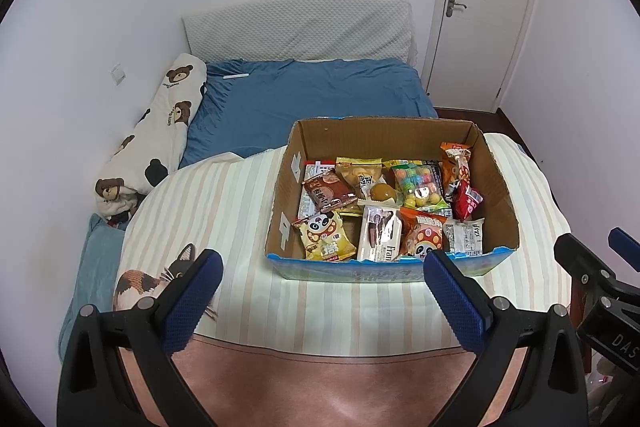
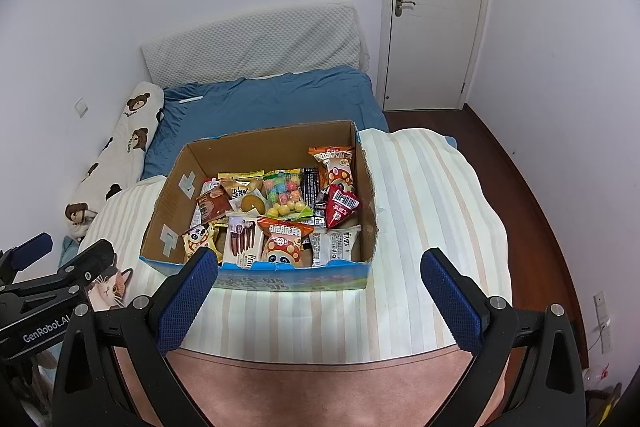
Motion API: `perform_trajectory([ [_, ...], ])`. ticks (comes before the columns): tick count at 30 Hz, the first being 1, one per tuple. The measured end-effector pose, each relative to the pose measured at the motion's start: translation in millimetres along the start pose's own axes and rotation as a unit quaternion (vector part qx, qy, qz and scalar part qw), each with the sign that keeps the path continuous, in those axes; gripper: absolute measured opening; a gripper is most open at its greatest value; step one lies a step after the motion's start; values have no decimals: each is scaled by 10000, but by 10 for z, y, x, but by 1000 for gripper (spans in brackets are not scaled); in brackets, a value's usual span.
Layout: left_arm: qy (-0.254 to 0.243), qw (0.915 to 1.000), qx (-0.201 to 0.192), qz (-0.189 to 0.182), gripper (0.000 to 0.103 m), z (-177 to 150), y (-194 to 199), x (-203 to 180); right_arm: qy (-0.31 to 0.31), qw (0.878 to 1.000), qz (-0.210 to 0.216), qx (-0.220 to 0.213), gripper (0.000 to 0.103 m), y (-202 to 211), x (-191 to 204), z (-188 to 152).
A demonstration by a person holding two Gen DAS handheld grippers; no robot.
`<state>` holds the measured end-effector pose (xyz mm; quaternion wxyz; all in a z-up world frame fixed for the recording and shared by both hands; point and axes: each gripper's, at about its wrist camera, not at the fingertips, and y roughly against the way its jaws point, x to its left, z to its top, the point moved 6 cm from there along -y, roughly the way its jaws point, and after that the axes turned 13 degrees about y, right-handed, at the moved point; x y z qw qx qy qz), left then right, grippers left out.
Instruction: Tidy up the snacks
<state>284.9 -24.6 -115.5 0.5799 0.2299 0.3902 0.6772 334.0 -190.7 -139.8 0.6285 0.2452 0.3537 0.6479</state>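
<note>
two grippers, left gripper [image 1: 322,281] and right gripper [image 2: 319,281], jaws apart, empty. cardboard box [image 1: 498,183] of mixed snack packets [image 2: 280,219] just ahead of both jaws. advice: descend vertically, pinch one top packet by its edge.

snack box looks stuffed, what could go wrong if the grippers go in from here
The packets in the cardboard box overlap, so closing on the red triangular packet may also pinch a neighbour. The clear bag of candy balls looks slippery and could slide out of a grip. The left gripper and right gripper, both open, sit close together and might collide over the box.
</note>
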Motion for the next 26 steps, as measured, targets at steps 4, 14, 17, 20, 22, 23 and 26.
perform_trajectory([
  [4,7,10000,33,2,103,-6,0,-9,0,10000,-3,4,103,2,1,-1],
  [14,8,10000,44,14,103,-9,-2,-36,6,10000,34,11,103,4,13,-4],
  [17,6,10000,35,14,103,-8,1,-33,-21,10000,54,8,103,7,9,-12],
  [20,5,10000,29,9,103,-6,2,-33,-35,10000,73,16,103,2,-5,-25],
  [22,-7,10000,-16,13,103,-3,11,-36,-29,10000,71,23,103,-9,-3,-24],
  [23,0,10000,-20,10,103,-5,16,-38,-29,10000,80,28,103,-18,1,-20],
  [26,25,10000,-22,-2,103,-1,21,-37,-24,10000,82,25,103,-27,9,-9],
])
